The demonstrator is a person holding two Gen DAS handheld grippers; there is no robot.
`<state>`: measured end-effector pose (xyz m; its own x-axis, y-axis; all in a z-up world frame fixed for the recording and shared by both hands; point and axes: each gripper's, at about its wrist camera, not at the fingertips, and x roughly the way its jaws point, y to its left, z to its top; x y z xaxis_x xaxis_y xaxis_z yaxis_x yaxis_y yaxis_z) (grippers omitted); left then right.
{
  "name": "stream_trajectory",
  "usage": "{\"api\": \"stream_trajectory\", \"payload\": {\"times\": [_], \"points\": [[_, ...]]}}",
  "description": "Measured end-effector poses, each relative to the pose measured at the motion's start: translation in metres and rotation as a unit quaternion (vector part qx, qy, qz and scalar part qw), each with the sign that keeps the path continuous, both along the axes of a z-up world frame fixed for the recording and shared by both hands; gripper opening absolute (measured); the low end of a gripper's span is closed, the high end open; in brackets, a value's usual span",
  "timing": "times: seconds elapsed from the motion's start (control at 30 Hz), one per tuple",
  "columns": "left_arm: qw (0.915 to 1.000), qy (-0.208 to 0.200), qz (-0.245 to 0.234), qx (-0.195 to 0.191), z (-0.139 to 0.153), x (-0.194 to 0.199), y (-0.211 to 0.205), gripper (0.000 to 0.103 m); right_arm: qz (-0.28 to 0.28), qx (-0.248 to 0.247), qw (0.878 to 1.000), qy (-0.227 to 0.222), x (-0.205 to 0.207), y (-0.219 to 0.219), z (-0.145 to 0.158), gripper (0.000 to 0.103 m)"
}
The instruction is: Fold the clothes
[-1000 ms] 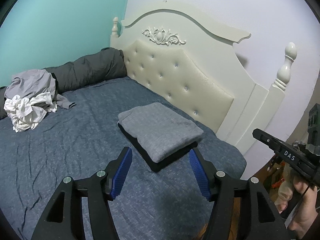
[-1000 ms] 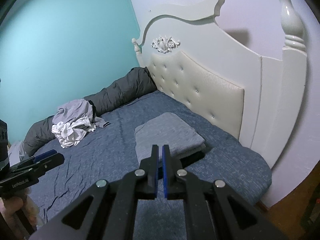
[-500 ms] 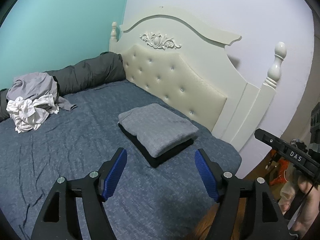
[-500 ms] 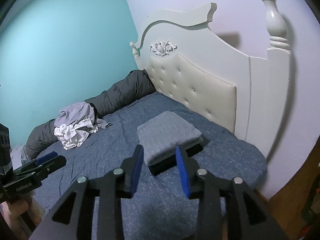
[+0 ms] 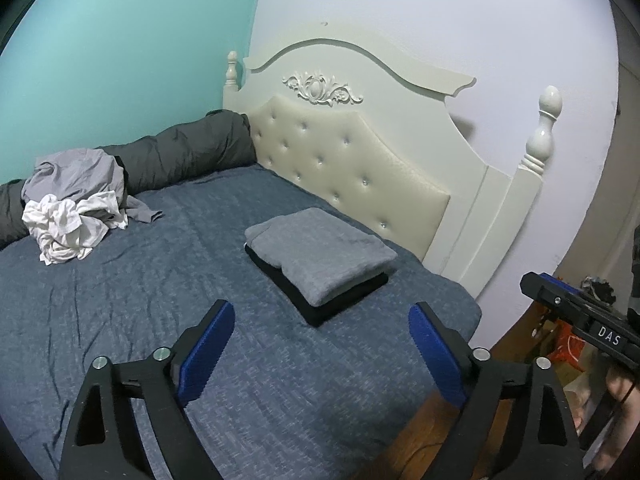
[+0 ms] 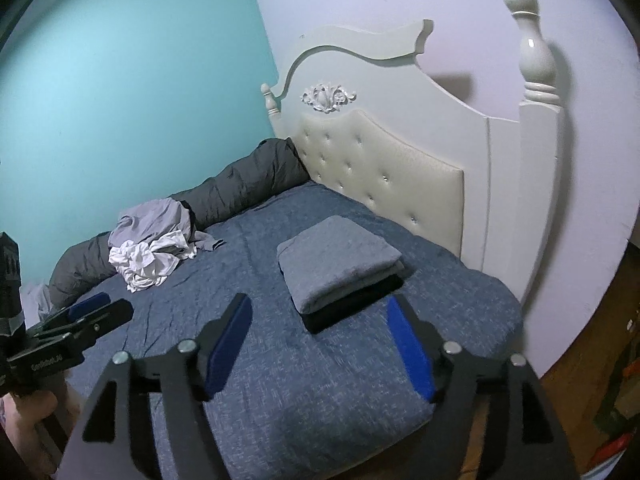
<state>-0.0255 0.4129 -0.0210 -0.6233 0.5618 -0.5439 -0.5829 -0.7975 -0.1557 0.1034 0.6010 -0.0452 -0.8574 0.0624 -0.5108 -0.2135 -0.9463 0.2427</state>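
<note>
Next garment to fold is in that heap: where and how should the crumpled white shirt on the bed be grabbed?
Judging by its pose, take the crumpled white shirt by a raised fold on its near side, coming from the open blue bedspread. The grey garment drapes over its far side against the dark rolled duvet, so that side is blocked.

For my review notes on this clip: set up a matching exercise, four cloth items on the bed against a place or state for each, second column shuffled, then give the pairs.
Items
1. grey folded garment
2. black folded garment
3. white garment
4. dark grey rolled duvet

Places or states
A. crumpled in the loose pile
B. lying along the teal wall, one end at the headboard
C. top of the folded stack
D. bottom of the folded stack, edges showing

Pairs: 1-C, 2-D, 3-A, 4-B
</note>
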Motion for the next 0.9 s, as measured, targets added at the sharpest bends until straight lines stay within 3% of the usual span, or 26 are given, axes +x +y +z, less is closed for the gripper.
{"api": "stream_trajectory", "payload": {"times": [0.2,0.4,0.9], "points": [[1.0,0.006,0.002,-0.006,-0.002,0.012,-0.008,0.102,-0.015,-0.001,1.0,0.0,0.013,-0.007,0.0,0.086],[1.0,0.005,0.001,-0.008,-0.005,0.022,-0.015,0.103,-0.02,0.011,1.0,-0.002,0.024,-0.016,-0.003,0.096],[0.9999,0.002,0.004,-0.015,-0.012,0.045,-0.031,0.103,-0.029,0.023,0.999,-0.012,0.051,-0.032,-0.01,0.099]]}}
